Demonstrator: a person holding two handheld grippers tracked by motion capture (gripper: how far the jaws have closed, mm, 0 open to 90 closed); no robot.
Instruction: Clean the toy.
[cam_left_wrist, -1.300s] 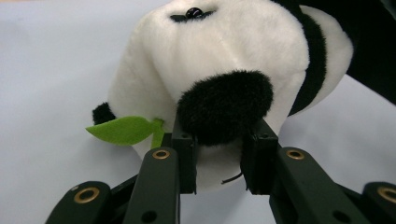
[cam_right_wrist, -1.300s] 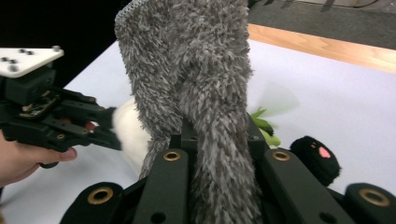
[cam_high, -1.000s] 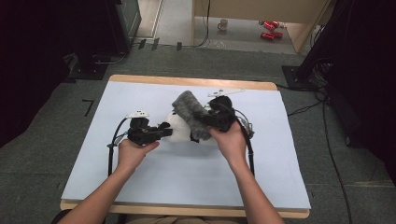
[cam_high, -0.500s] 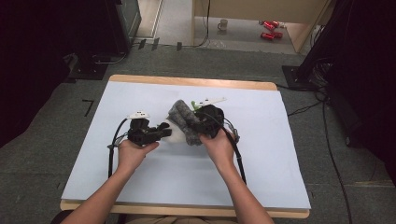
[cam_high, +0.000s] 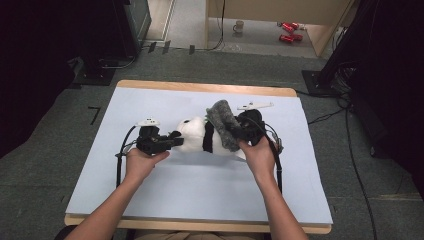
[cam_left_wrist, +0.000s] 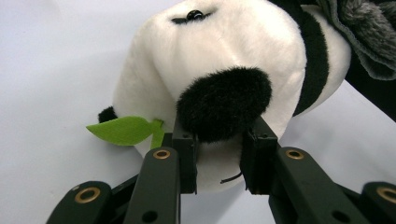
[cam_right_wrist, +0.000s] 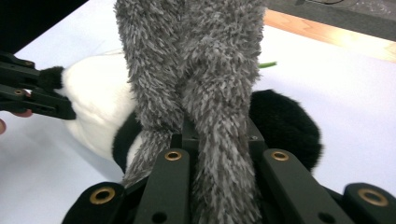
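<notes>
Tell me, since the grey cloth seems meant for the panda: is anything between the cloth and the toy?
Nothing visible. The right gripper holds the grey furry cloth right against the plush panda, while the left gripper pinches the panda's black ear.

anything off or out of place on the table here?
Nothing damaged or spilled. The plush panda lies on its side on the table, not upright. The left gripper pinches one black ear; the right gripper clamps a grey fuzzy cloth bunched over the panda's body.
</notes>
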